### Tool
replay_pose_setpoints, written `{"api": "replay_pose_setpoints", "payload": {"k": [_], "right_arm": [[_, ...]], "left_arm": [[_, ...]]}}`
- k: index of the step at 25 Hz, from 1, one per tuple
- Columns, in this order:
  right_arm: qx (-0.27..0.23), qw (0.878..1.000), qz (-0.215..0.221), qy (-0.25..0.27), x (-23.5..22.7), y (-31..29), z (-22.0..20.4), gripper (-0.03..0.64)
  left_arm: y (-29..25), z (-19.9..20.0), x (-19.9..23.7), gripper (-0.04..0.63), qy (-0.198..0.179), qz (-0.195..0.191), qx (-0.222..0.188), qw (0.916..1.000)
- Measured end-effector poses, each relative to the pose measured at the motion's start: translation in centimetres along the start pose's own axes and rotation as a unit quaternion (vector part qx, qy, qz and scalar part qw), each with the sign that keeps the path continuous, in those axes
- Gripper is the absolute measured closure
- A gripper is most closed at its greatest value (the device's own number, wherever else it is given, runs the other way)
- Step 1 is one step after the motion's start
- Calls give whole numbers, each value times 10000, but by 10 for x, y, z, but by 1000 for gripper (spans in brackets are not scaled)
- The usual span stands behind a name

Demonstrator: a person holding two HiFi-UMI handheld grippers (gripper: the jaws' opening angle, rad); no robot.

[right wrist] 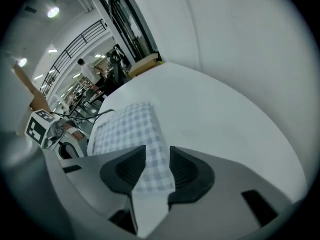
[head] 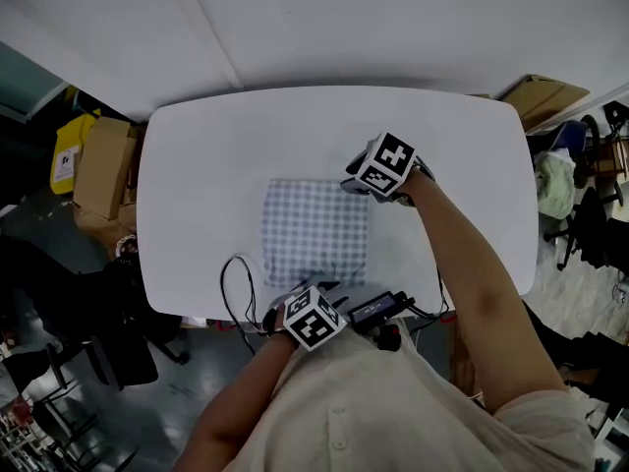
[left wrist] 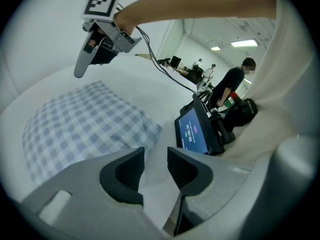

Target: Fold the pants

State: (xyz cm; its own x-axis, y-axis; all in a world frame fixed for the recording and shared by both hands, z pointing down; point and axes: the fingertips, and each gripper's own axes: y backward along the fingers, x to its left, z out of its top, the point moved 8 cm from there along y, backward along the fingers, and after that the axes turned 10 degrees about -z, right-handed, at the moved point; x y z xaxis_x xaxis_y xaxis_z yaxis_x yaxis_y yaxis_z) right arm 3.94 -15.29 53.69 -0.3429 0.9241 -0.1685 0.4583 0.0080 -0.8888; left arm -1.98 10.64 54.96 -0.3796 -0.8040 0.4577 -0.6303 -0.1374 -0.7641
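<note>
The blue-and-white checked pants (head: 314, 232) lie folded into a flat, roughly square packet in the middle of the white table (head: 197, 155). My left gripper (head: 314, 290) is at the packet's near edge; in the left gripper view its jaws (left wrist: 155, 166) stand apart over bare table beside the cloth (left wrist: 85, 124), with nothing between them. My right gripper (head: 358, 186) hovers over the far right corner. In the right gripper view its jaws (right wrist: 157, 171) are apart above that corner of the cloth (right wrist: 127, 129), and the pads do not press on it.
A small device with a lit screen (left wrist: 195, 131) and black cables (head: 236, 285) sit at the table's near edge. Cardboard boxes (head: 103, 165) stand on the floor at the left, chairs and clutter (head: 580, 214) at the right. A person (left wrist: 232, 81) stands far off.
</note>
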Motion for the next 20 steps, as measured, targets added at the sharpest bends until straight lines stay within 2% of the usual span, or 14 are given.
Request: {"api": "replay_pose_setpoints", "payload": {"k": [5,9,11,14,18,20], "right_arm": [[-652,9970,-406,-23,37,31,-20,468],[-1251,9891,-549,-540,78,49,-40,476],[-1539,9822,-642,-870,98,57,-51,505],[-1898,9700,-782,-1302,130,68,-72,531],[-2401,9507,-854,-1764,167,79,-88,577],[-2592,9437,-844,-1875,183,83,-88,584]], "left_arm": [[32,1,-3,465,279,2,-655,9975],[61,0,0,468,532,86,-1255,9906],[76,-3,9,471,638,282,-1551,9854],[99,-9,26,497,816,770,-1973,9739],[129,-17,40,541,723,1328,-2136,9651],[139,-22,41,548,672,1449,-2210,9621]]}}
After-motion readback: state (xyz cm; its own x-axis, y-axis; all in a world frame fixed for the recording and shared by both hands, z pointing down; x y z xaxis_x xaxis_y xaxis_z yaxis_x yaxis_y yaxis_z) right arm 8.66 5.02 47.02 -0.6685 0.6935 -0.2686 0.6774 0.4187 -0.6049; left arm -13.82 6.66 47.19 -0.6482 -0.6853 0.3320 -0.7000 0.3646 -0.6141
